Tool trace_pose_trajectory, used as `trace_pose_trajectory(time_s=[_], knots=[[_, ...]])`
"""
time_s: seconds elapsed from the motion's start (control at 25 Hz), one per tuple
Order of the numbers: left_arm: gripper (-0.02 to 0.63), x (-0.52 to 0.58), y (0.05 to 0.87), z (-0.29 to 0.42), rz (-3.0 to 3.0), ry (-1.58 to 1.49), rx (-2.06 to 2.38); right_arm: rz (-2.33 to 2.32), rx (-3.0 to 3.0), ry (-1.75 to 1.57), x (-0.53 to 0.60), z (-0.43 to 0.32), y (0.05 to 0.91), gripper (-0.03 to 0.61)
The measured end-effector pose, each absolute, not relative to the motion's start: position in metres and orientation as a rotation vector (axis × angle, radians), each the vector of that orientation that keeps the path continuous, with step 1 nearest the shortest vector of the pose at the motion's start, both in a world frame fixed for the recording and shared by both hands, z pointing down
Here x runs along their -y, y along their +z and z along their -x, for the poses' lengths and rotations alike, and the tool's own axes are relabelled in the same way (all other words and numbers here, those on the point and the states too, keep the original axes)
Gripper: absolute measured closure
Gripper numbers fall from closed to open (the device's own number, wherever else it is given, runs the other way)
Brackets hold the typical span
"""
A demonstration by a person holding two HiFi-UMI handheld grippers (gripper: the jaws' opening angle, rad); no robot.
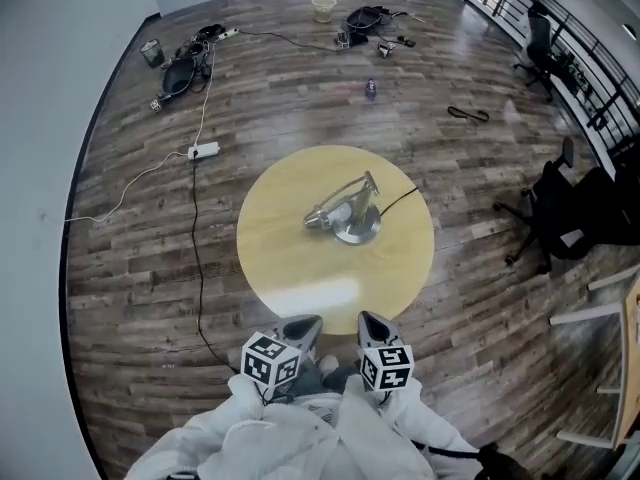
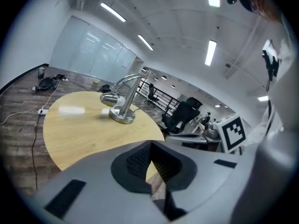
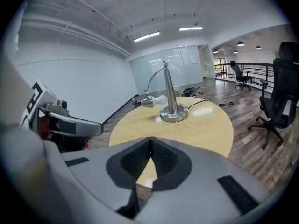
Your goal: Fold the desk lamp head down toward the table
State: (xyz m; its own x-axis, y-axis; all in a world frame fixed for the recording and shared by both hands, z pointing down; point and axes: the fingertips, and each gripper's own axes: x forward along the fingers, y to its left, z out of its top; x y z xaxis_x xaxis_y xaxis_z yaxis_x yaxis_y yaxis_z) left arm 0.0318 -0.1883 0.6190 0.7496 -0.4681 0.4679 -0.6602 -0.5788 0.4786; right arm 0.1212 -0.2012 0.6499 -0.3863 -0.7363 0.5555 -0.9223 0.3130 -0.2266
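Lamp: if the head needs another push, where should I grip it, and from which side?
Probably the thin curved neck just behind the head, coming from above with the jaws across it. The head hangs low over the table, left of the base in the head view, so there seems little room beneath it. The neck arches clear.

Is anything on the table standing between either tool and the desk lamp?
Nothing visible does. The table lies bare between the desk lamp and both the left tool and the right tool, which are shut and empty by its near edge. The cord trails off the far side.
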Motion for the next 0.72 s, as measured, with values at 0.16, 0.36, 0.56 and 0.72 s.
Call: trace_pose_trajectory(time_s=[0.16,0.36,0.56,0.72], knots=[[0.614,0.187,0.603,-0.044,-2.35,0.36,0.804,-1.499,2.251,0.716,0.193,-0.124,0.642,0.568],[0.614,0.175,0.589,-0.054,-2.349,0.313,0.858,-1.56,2.261,0.718,0.182,-0.137,0.633,0.568],[0.614,0.148,0.591,-0.047,-2.298,0.272,0.853,-1.573,2.265,0.736,0.162,-0.131,0.633,0.567],[0.614,0.129,0.585,-0.037,-2.319,0.283,0.851,-1.604,2.258,0.731,0.142,-0.125,0.627,0.567]])
